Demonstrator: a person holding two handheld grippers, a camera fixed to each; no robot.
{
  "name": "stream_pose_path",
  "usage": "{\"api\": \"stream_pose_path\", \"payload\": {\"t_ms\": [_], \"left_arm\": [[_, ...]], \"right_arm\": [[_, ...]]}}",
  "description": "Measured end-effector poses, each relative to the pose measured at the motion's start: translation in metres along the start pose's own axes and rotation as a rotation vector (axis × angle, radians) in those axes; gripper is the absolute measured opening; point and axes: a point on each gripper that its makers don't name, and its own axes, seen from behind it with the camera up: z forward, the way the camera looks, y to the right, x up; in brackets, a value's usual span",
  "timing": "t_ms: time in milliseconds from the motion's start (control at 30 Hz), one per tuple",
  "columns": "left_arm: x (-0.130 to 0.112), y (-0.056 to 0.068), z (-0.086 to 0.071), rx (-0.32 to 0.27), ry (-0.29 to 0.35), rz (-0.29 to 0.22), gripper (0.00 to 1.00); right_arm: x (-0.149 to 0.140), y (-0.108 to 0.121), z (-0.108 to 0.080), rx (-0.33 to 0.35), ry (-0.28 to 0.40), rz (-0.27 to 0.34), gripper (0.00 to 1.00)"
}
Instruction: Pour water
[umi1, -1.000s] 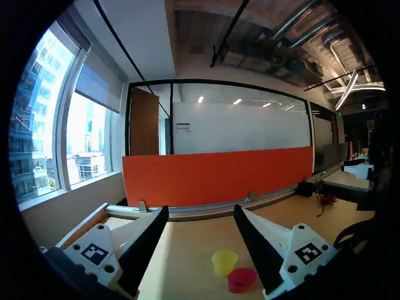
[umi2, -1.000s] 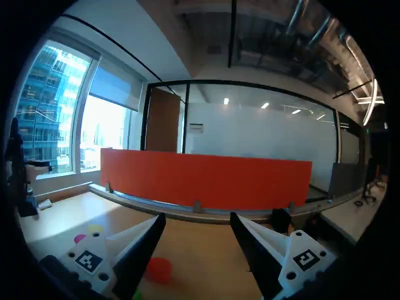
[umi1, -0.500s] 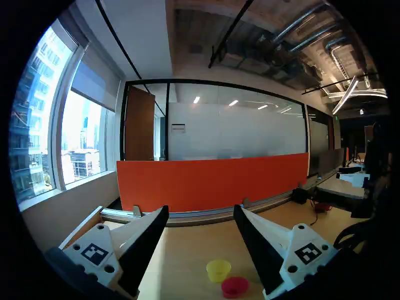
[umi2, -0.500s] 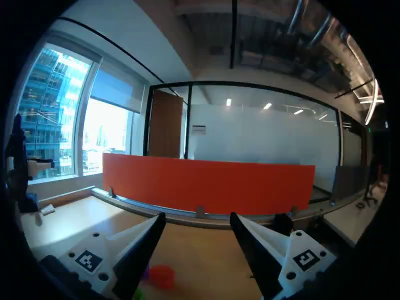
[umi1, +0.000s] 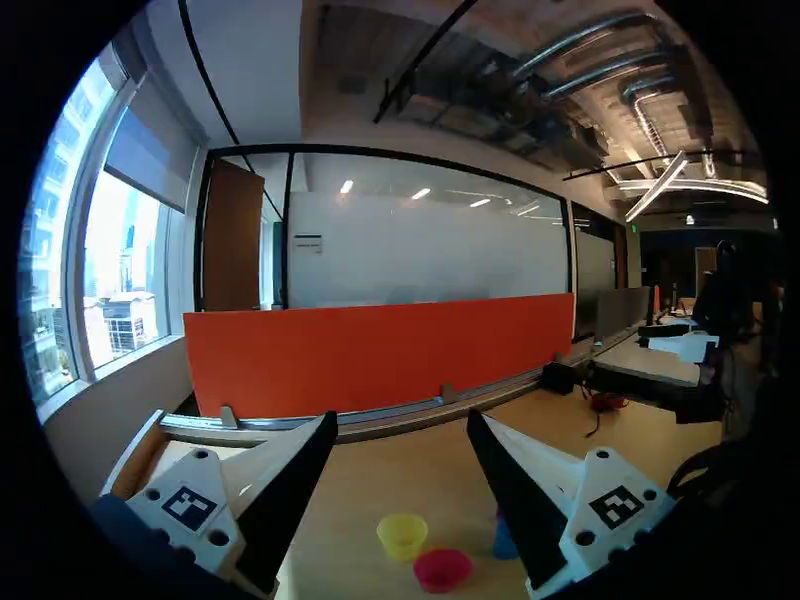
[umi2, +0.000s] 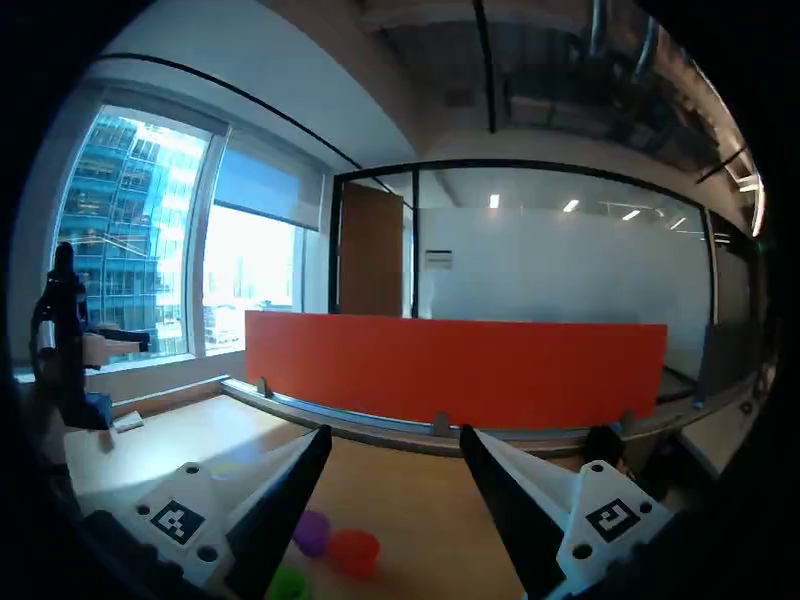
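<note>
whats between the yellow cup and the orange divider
Left gripper view: past the yellow plastic cup, bare wooden desktop, then a grey metal rail under the orange divider panel.

an office: glass-walled meeting room (umi1: 420, 245), orange desk divider (umi2: 450, 365), exposed ceiling pipes (umi1: 560, 60).

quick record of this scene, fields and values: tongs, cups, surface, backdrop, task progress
left tongs: open, empty, over the desk
right tongs: open, empty
cups, left gripper view: yellow cup, pink cup, blue cup partly behind a finger
cups, right gripper view: purple cup, red cup, green cup
surface: wooden desk
backdrop: orange divider, glass wall, windows
task progress: no cup held yet
</note>
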Motion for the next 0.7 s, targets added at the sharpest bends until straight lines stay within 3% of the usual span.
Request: {"api": "stream_pose_path", "payload": {"t_ms": [367,700], "left_arm": [[-0.007,0.034,0.009,-0.165,-0.015,0.006,0.96],[-0.013,0.05,0.014,-0.251,-0.042,0.005,0.96]], "right_arm": [[0.01,-0.03,-0.004,0.139,0.004,-0.003,0.99],[0.005,-0.051,-0.006,0.22,-0.031,-0.041,0.99]]}}
